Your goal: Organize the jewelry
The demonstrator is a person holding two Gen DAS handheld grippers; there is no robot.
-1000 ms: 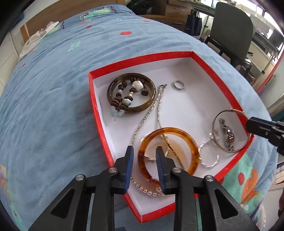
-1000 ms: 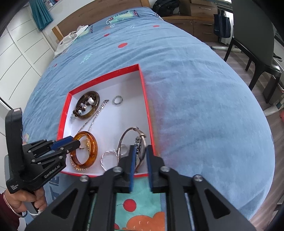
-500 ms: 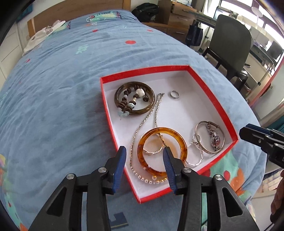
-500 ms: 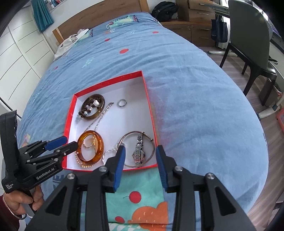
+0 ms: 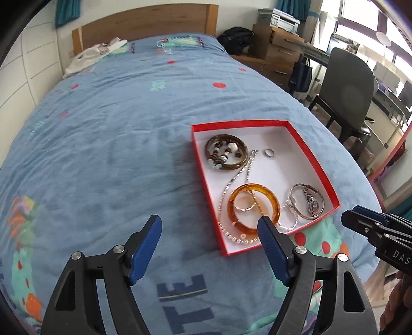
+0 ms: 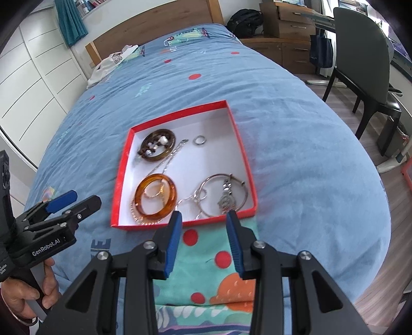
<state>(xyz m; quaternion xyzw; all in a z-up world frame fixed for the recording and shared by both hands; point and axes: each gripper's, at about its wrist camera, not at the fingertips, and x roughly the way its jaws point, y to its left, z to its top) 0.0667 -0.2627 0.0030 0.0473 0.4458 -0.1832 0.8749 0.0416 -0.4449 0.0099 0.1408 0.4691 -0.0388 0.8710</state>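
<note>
A red box [image 5: 239,123] [image 6: 180,113] with a white floor lies on the blue bedspread. Inside it are an amber bangle [image 5: 253,186] [image 6: 139,195], a dark brown bangle [image 5: 231,167] [image 6: 157,159] with beads in its ring, a small silver ring [image 5: 269,155] [image 6: 199,143], a silver chain [image 5: 237,177] [image 6: 167,165], and a silver bangle with a watch-like piece [image 5: 312,203] [image 6: 226,198]. My left gripper [image 5: 209,221] [image 6: 85,198] hovers off the box's near left corner, its jaws opening wide with nothing between them. My right gripper [image 6: 204,215] [image 5: 347,219] hangs open and empty above the box's near rim.
The bed runs back to a wooden headboard [image 5: 144,23], with a white garment [image 5: 90,54] lying near it. To the right of the bed stand a dark chair [image 5: 347,85], wooden drawers [image 6: 293,49] and a black backpack [image 6: 244,19]. A person's hand [image 6: 31,296] holds the left gripper.
Both grippers have drawn back and up from the box. The left jaws have spread wide off the amber bangle's rim. The right jaws have opened away from the silver bangle.
</note>
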